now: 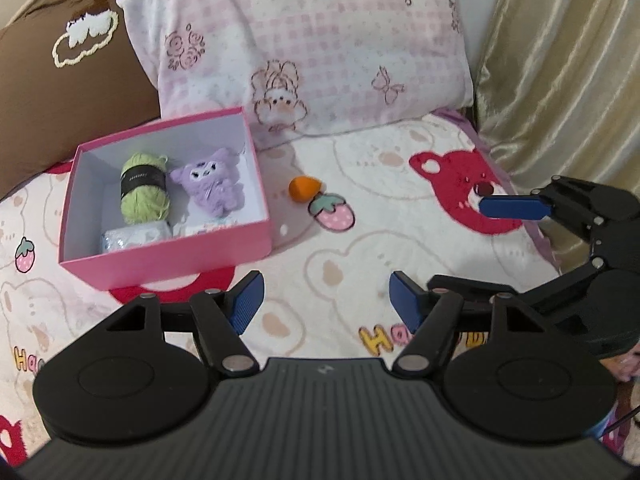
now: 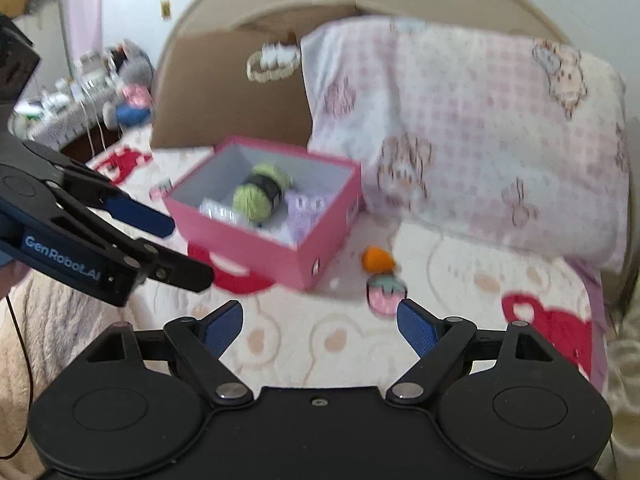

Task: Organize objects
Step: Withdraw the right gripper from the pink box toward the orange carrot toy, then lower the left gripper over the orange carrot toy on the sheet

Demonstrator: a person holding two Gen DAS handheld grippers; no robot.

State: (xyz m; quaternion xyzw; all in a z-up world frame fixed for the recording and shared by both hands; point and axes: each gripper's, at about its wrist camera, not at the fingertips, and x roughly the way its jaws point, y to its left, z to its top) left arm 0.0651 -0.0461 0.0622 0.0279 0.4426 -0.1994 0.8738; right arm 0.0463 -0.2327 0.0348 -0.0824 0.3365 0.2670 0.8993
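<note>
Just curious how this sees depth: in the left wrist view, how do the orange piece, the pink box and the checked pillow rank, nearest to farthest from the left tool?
1. Pink box, ahead on the left.
2. Orange piece, on the blanket right of the box.
3. Checked pillow, at the back.

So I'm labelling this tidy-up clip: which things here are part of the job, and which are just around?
Job:
- pink box
- green yarn
- purple plush
- orange toy, loose on the blanket
- left gripper, open
- right gripper, open

Just around:
- pink pillow
- brown cushion
- curtain
</note>
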